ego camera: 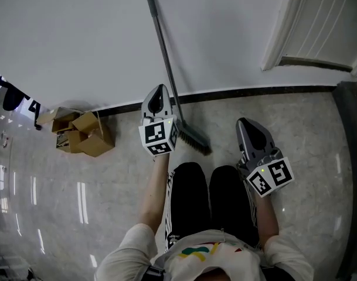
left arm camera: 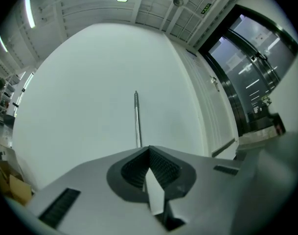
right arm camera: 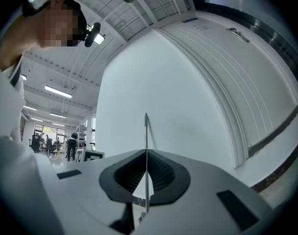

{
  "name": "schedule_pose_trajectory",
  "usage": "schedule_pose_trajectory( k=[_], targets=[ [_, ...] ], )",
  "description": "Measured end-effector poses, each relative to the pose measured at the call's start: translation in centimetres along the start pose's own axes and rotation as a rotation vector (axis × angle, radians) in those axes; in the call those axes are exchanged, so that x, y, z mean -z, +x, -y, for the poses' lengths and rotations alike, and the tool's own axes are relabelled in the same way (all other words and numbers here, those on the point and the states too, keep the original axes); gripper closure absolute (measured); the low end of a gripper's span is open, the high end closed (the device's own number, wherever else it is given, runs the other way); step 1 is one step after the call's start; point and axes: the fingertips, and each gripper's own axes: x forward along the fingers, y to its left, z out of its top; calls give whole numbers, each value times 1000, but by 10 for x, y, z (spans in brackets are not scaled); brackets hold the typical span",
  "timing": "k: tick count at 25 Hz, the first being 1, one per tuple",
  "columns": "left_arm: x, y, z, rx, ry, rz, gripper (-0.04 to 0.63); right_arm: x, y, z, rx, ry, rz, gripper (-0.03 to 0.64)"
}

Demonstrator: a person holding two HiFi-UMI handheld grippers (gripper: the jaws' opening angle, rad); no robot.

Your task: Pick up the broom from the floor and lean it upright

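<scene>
Grey-handled broom [ego camera: 169,69], white wall [ego camera: 78,40], brown cardboard boxes [ego camera: 87,134], marbled grey floor [ego camera: 307,127].

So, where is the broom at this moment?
In the head view the broom leans upright against the white wall, with its bristles on the floor by the black baseboard, just right of the left claw; cardboard boxes sit farther left.

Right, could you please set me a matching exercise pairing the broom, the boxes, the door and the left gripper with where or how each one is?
1 broom
2 boxes
3 door
4 left gripper

a right end of the wall
b jaws shut, nothing between them
c leaning upright on the wall
d on the floor, far left

Pairs: 1-c, 2-d, 3-a, 4-b.
</scene>
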Motion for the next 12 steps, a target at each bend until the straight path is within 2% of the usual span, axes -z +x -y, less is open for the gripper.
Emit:
schedule_pose_trajectory(
  k=[4,7,9,12],
  targets=[
    [14,-65,33,19,-51,-66,551,16,21,0,41,106,-10,603],
    [40,-105,52,31,-46,-156,551,39,32,-3,50,179,-62,603],
    [53,-114,59,49,-18,-184,551,51,37,-9,34,173,-92,603],
    [71,-107,67,91,81,-211,551,68,39,-13,9,138,-127,603]
  ],
)
